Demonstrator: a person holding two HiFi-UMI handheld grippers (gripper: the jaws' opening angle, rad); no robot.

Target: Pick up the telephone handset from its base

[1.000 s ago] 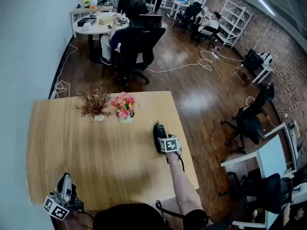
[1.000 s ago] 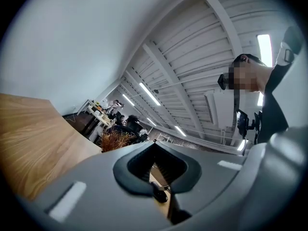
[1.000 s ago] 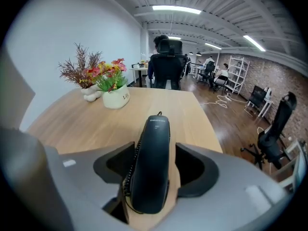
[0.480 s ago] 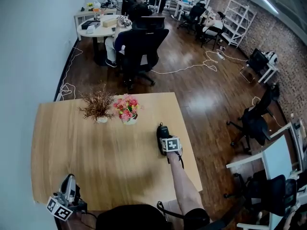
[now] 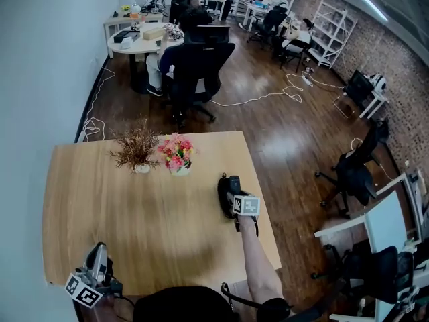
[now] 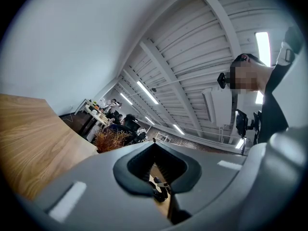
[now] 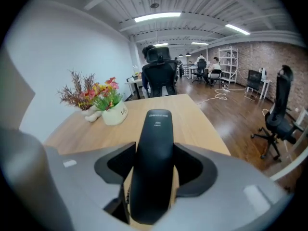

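Right hand-held gripper (image 5: 232, 192): jaws set wide, pinching the telephone handset (image 7: 155, 138) across its middle, pads against both flanks.

Also held: left hand-held gripper (image 5: 98, 252), jaws pressed together with nothing between them, at the near left corner of the tabletop (image 5: 100, 200).

Handset location: by the right edge of the tabletop, about midway along. We cannot separate it from its base in the head view.

Handling, as we judge it: rigid moulded plastic, light, smooth and rather slippery, not fragile. It is best taken across the straight waist between its two ends, as now.

Change from the earlier frame: the right jaws have narrowed slightly onto the handset. The marker cube (image 5: 247, 205) has rolled toward the near right. The left hand-held gripper and flower pot (image 5: 177, 158) are unmoved.
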